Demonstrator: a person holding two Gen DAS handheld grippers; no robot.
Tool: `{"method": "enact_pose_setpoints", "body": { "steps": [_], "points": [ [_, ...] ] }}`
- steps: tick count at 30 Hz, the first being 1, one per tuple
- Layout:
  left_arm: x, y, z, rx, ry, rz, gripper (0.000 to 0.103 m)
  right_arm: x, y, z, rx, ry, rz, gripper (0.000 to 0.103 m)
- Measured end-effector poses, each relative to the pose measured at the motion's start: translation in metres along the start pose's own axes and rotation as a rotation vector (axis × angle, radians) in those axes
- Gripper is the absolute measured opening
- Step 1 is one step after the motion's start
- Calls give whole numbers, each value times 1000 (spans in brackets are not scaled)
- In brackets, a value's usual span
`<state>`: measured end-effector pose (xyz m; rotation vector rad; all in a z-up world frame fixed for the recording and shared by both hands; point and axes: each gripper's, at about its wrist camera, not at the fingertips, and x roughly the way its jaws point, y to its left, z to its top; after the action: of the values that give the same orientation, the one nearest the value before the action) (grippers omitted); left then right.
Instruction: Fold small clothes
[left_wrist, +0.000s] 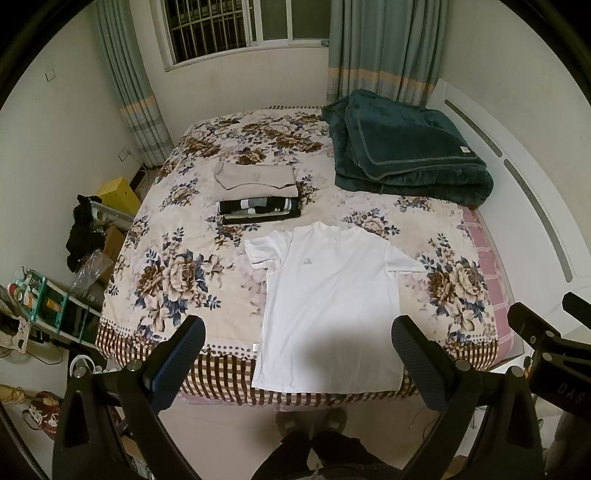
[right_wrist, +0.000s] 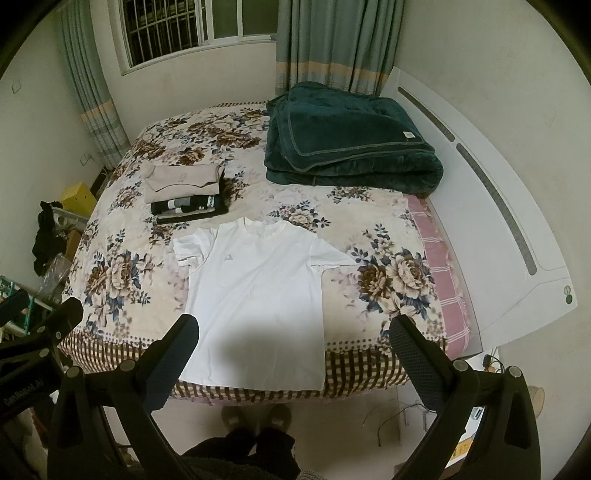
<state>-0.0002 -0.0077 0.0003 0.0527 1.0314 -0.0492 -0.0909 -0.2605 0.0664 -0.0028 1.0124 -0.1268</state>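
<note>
Both sets of jaws stand wide apart and hold nothing; neither touches cloth. The left gripper (left_wrist: 297, 338) hangs above the near edge of the bed, its fingers framing the hem of the white T-shirt (left_wrist: 328, 295) at lower centre of the left wrist view. The right gripper (right_wrist: 293, 334) hangs at a like height, its fingers framing the same hem at lower centre of its own view. The white T-shirt (right_wrist: 255, 291) lies flat and face up on the floral bedspread (right_wrist: 122, 266), collar toward the top of the frame, both sleeves spread, hem draped over the bed's near edge. The step in hand appears to be the first fold. Recommended procedure: lower each gripper to one side of the garment, pinch a single layer at shoulder and hem, and carry the side panel inward with the sleeve tucked, keeping the cloth taut to avoid creases. Above the collar lie a folded dark garment (left_wrist: 258, 210) and a folded beige garment (left_wrist: 255, 181); a green blanket (left_wrist: 406, 147) occupies the upper right.
</note>
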Motion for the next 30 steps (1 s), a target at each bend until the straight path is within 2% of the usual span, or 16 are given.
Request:
{"method": "enact_pose_setpoints", "body": {
  "steps": [23,25,27,30],
  "points": [
    [5,-4,7,-1,-8,-2,103,-3,10,5,0,-4,-2,103],
    [7,-11,13,1,-11,-3,103,0,9,9,1,-6,-3,103],
    [9,-30,33,3,-15,-6,103,0,9,9,4,-7,-6,103],
    [10,-31,35,3,-15,-8,103,1,10,9,5,-6,-6,103]
  ]
}}
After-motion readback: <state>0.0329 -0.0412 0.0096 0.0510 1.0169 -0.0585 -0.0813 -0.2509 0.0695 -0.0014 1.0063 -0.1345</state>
